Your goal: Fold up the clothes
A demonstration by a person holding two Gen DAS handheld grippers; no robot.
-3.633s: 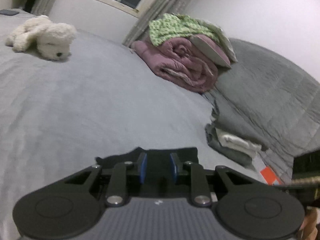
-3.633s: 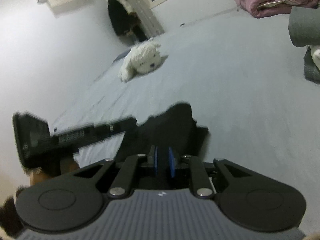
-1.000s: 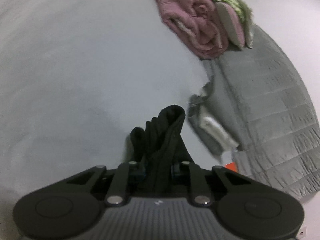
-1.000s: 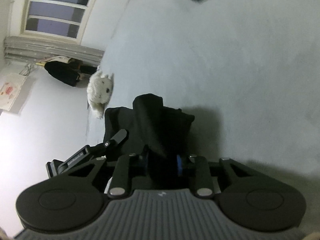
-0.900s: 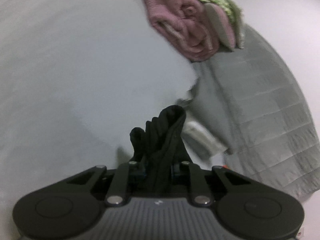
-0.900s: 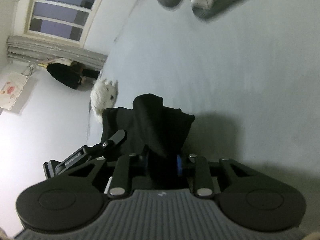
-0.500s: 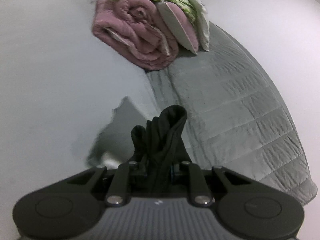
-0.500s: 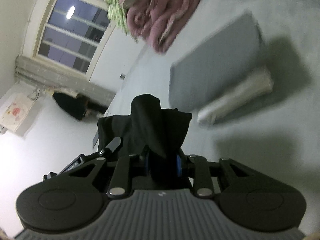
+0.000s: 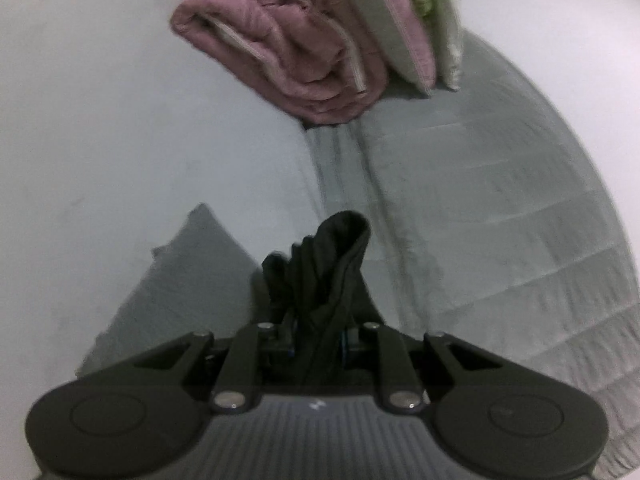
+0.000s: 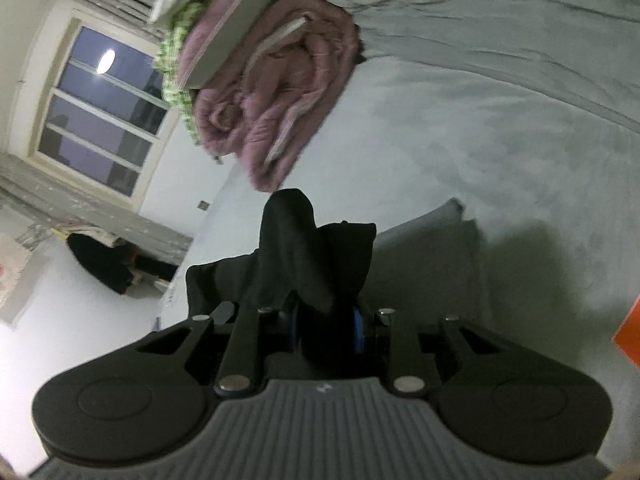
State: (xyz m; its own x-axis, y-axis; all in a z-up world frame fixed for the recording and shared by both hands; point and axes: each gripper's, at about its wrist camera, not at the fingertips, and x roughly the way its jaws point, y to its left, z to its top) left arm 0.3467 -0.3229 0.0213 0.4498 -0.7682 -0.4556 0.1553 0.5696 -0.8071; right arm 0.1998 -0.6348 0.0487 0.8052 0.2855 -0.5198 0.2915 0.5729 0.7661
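Observation:
A black garment (image 9: 332, 268) is bunched between the jaws of my left gripper (image 9: 318, 346), which is shut on it. My right gripper (image 10: 326, 330) is shut on another part of the same black garment (image 10: 304, 248). Both hold it up in the air above a folded grey cloth (image 9: 188, 280) that lies on the bed; that cloth also shows in the right wrist view (image 10: 432, 252). The gripper fingertips are mostly hidden by the fabric.
A rolled pink quilt (image 9: 288, 44) with a pillow and green-patterned cloth on top lies at the far side, also in the right wrist view (image 10: 276, 92). A grey quilted blanket (image 9: 500, 208) covers the right. An orange object (image 10: 628, 340) sits at the right edge. A window (image 10: 100, 108) is at left.
Both grippers have carried the black garment toward the pink quilt and the grey blanket. The folded grey cloth now lies right under the garment. The stuffed toy has left view.

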